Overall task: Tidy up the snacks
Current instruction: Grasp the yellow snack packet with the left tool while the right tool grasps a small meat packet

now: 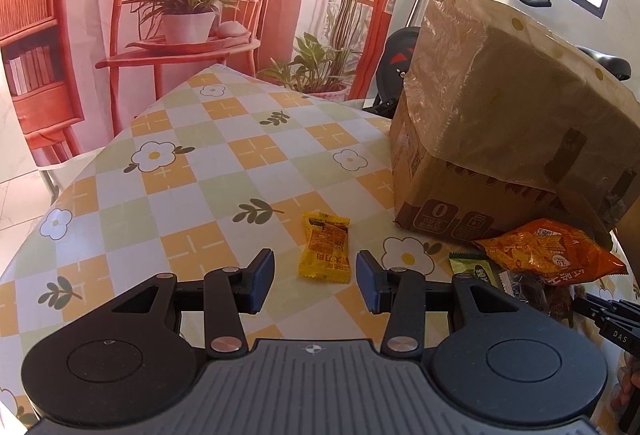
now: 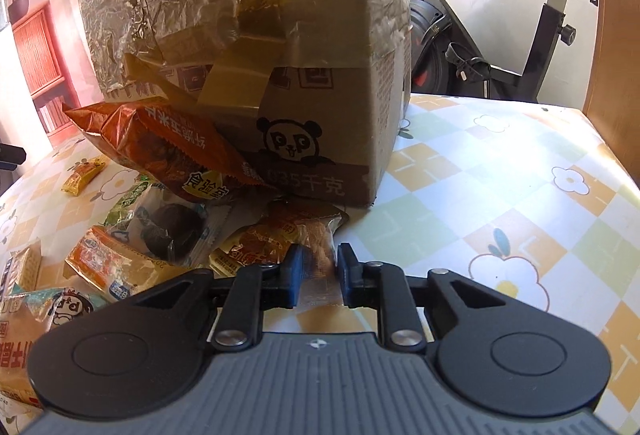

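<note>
While left fingers (image 1: pixel 264 275) gape, right fingers (image 2: pixel 294 269) pinch wrapper (image 2: pixel 320 275).

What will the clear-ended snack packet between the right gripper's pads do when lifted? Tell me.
The right gripper is shut on the snack packet by its thin clear end, so the packet will probably droop. The glossy film may slip. It looks light, and it could drag the neighbouring wrappers.

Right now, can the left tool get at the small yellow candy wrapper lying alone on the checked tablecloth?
Probably yes. The small yellow candy wrapper lies just ahead of the open left tool, in line with its gap, with bare checked tablecloth around it.
</note>
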The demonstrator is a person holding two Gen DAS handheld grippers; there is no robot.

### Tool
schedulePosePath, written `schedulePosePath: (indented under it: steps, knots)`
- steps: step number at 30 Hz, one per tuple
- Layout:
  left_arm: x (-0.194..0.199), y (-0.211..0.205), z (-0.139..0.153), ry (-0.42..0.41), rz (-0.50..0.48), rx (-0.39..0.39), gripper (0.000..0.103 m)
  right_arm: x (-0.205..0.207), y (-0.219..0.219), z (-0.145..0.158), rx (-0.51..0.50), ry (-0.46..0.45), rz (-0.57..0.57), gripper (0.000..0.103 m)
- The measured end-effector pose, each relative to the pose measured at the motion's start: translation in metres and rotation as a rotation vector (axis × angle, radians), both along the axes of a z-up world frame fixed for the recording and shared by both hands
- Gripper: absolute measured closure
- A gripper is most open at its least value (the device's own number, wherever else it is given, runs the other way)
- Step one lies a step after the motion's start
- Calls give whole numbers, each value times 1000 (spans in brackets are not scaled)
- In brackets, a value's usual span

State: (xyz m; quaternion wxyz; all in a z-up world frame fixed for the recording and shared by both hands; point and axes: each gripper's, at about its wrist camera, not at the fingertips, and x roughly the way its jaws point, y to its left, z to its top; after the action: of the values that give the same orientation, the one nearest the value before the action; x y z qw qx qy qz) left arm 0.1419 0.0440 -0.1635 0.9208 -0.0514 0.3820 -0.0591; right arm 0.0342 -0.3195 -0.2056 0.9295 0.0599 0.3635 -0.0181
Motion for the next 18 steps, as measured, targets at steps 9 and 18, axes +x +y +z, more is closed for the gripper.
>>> schedulePosePath:
  steps: [9,18]
  knots:
    - [43,-18,-28,30,-92,58,55,-5,-3,5,-4,-35,-85,83]
    - [87,-34,-61,96,-74,93,53,-3,-4,3,-9,-25,-76,83]
